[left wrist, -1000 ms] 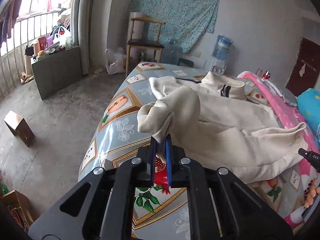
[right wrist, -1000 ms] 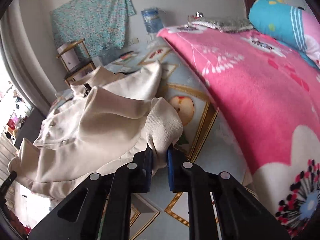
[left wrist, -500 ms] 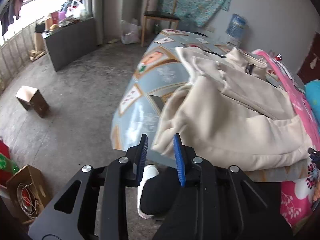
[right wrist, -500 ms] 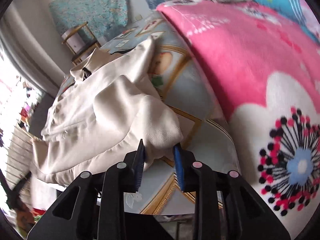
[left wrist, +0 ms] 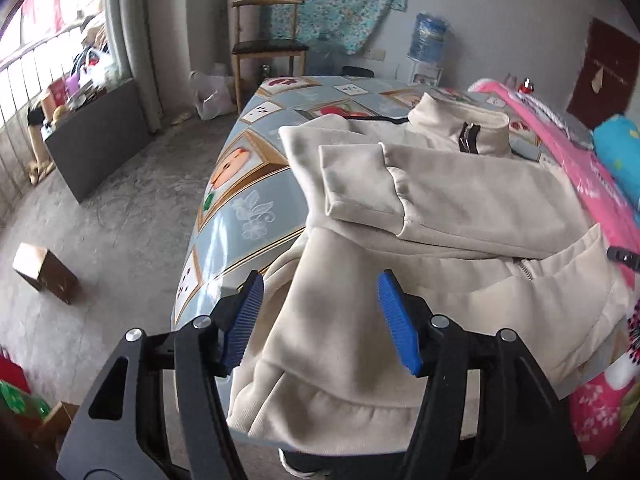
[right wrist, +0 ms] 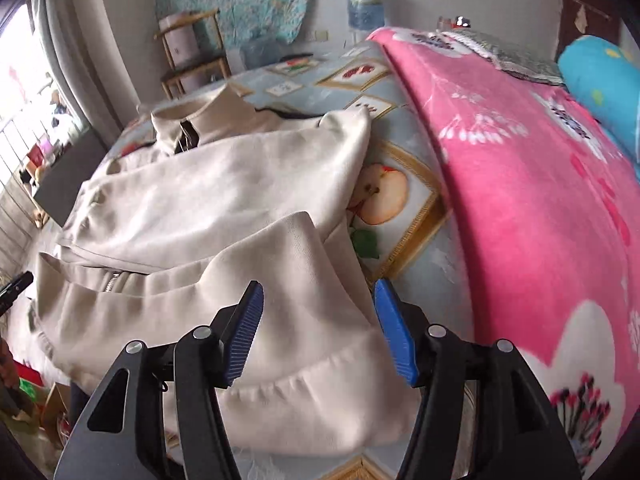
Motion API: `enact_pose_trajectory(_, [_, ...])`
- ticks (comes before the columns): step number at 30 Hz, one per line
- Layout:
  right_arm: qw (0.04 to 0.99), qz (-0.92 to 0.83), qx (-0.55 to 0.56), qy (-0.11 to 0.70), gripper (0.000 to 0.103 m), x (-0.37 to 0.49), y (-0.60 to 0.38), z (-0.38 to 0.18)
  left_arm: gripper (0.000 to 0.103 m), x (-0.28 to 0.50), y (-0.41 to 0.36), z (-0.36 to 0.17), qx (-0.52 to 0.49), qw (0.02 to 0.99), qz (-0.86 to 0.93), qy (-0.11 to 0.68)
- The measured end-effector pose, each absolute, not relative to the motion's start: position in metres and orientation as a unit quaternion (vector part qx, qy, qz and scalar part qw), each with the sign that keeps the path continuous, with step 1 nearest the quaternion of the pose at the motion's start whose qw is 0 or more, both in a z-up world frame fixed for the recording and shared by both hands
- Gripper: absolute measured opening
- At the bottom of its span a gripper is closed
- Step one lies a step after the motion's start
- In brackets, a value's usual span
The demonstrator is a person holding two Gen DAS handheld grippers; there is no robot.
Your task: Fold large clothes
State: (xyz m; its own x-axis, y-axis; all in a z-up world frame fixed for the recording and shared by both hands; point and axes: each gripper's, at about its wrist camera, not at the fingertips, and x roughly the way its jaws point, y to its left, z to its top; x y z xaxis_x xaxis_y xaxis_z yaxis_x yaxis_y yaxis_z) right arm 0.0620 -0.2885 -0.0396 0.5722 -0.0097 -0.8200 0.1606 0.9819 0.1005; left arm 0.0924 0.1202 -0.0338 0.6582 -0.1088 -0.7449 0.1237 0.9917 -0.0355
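Observation:
A cream zip-up jacket (left wrist: 440, 208) lies on the bed with its collar far and its sleeves folded across the body. It also shows in the right wrist view (right wrist: 224, 196). My left gripper (left wrist: 320, 322) is open and empty, hovering over the jacket's near left hem corner. My right gripper (right wrist: 318, 330) is open and empty above the near right hem corner. The hem hangs slightly over the bed's front edge.
The bed has a blue fruit-print sheet (left wrist: 244, 204) and a pink floral blanket (right wrist: 520, 200) on the right. A wooden chair (left wrist: 266, 46), a water jug (left wrist: 430, 36), a dark bench (left wrist: 100, 132) and a cardboard box (left wrist: 44, 266) stand on the floor.
Both grippers let go of the jacket's hem corners and opened wide. They pulled back toward the bed's front edge, and the folded jacket now lies flat.

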Motion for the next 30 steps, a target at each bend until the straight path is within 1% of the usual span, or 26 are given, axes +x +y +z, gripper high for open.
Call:
enact_pose_trajectory(1, [0.883, -0.048, 0.085, 0.460, 0.055, 0.064, -0.289, -0.042, 0.050, 0.096, 0.113, -0.037, 0.029, 0.910, -0.064, 0.409])
enact_pose_trajectory(2, [0.883, -0.046, 0.087, 0.459, 0.032, 0.065, -0.289, -0.044, 0.040, 0.098, 0.107, -0.040, 0.050, 0.909, -0.064, 0.408])
enact_pose_trajectory(3, [0.882, -0.044, 0.089, 0.461, 0.007, 0.066, -0.290, -0.044, 0.016, 0.099, 0.104, -0.041, 0.065, 0.908, -0.065, 0.409])
enact_pose_trajectory(4, [0.885, -0.045, 0.095, 0.453, 0.007, 0.062, -0.292, -0.043, 0.007, 0.098, 0.103, -0.042, 0.074, 0.907, -0.066, 0.409])
enact_pose_trajectory(8, [0.908, -0.061, 0.099, 0.402, 0.005, 0.039, -0.293, -0.023, 0.005, 0.084, 0.117, -0.019, 0.057, 0.924, -0.052, 0.376])
enact_pose_trajectory(11, [0.903, -0.068, 0.117, 0.408, 0.005, 0.045, -0.303, -0.035, 0.006, 0.095, 0.128, -0.024, 0.028, 0.917, -0.053, 0.394])
enact_pose_trajectory(14, [0.879, -0.062, 0.155, 0.446, 0.007, 0.060, -0.316, -0.064, 0.016, 0.111, 0.131, -0.044, 0.023, 0.903, -0.048, 0.426])
enact_pose_trajectory(15, [0.877, -0.061, 0.166, 0.446, 0.009, 0.060, -0.319, -0.064, 0.023, 0.112, 0.133, -0.044, 0.018, 0.902, -0.044, 0.429])
enact_pose_trajectory(16, [0.878, -0.058, 0.174, 0.442, 0.012, 0.057, -0.322, -0.060, 0.034, 0.111, 0.135, -0.041, 0.014, 0.905, -0.040, 0.424])
enact_pose_trajectory(17, [0.882, -0.063, 0.177, 0.432, 0.023, 0.051, -0.324, -0.052, 0.038, 0.106, 0.138, -0.035, 0.013, 0.911, -0.035, 0.412])
enact_pose_trajectory(18, [0.888, -0.074, 0.174, 0.419, 0.036, 0.043, -0.325, -0.044, 0.046, 0.098, 0.141, -0.025, 0.015, 0.919, -0.026, 0.393])
enact_pose_trajectory(19, [0.893, -0.083, 0.169, 0.408, 0.040, 0.037, -0.325, -0.036, 0.051, 0.092, 0.142, -0.019, 0.016, 0.925, -0.022, 0.379])
enact_pose_trajectory(20, [0.898, -0.087, 0.165, 0.399, 0.042, 0.030, -0.324, -0.028, 0.054, 0.086, 0.142, -0.012, 0.013, 0.928, -0.028, 0.371])
enact_pose_trajectory(22, [0.899, -0.069, 0.171, 0.397, 0.042, 0.025, -0.318, -0.018, 0.065, 0.079, 0.136, -0.003, -0.013, 0.923, -0.084, 0.376])
enact_pose_trajectory(24, [0.892, -0.015, 0.185, 0.411, 0.043, 0.027, -0.301, -0.016, 0.070, 0.075, 0.118, -0.004, -0.038, 0.902, -0.161, 0.400])
enact_pose_trajectory(25, [0.886, 0.017, 0.183, 0.425, 0.044, 0.031, -0.285, -0.019, 0.071, 0.074, 0.107, -0.007, -0.040, 0.892, -0.185, 0.410])
enact_pose_trajectory(27, [0.875, 0.072, 0.162, 0.451, 0.053, 0.040, -0.250, -0.027, 0.071, 0.077, 0.082, -0.022, -0.027, 0.877, -0.199, 0.436])
enact_pose_trajectory(29, [0.859, 0.106, 0.124, 0.486, 0.054, 0.050, -0.211, -0.042, 0.070, 0.080, 0.060, -0.040, 0.000, 0.865, -0.193, 0.463])
enact_pose_trajectory(30, [0.853, 0.114, 0.111, 0.497, 0.054, 0.053, -0.198, -0.047, 0.066, 0.081, 0.053, -0.047, 0.008, 0.863, -0.186, 0.469])
